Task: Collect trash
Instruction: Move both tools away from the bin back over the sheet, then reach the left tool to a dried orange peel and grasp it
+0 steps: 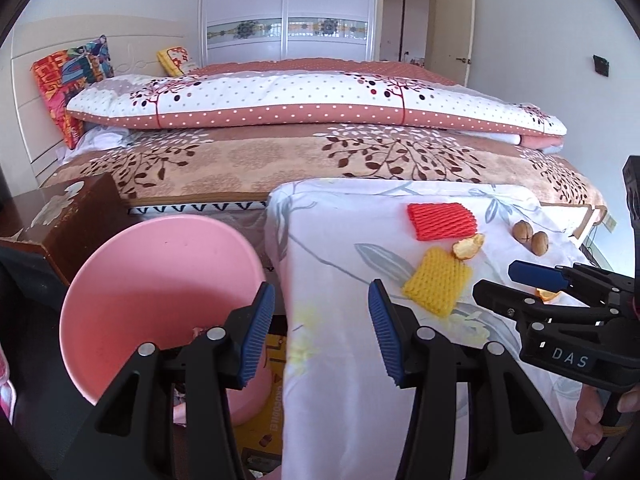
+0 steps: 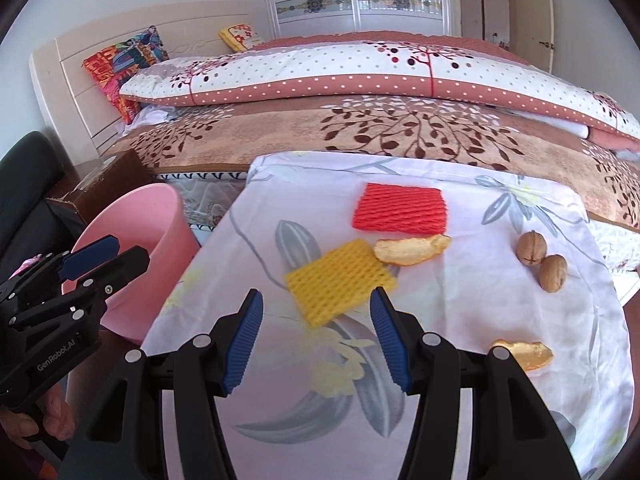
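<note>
On a white floral cloth (image 2: 460,312) lie a yellow foam net (image 2: 340,282), a red foam net (image 2: 400,209), an orange peel (image 2: 412,250), two walnuts (image 2: 542,262) and a second peel (image 2: 526,354). A pink bin (image 1: 160,296) stands left of the cloth. My right gripper (image 2: 316,338) is open and empty, just short of the yellow net. My left gripper (image 1: 322,332) is open and empty, between the bin's rim and the cloth's left edge. The yellow net (image 1: 438,286), red net (image 1: 442,221), peel (image 1: 468,246) and walnuts (image 1: 530,236) also show in the left wrist view.
A bed with patterned quilts (image 1: 320,148) runs behind the cloth. A brown box (image 1: 76,216) sits left of the bin. A wardrobe (image 1: 288,8) and a door stand at the back. The right gripper (image 1: 516,284) shows at the right of the left wrist view.
</note>
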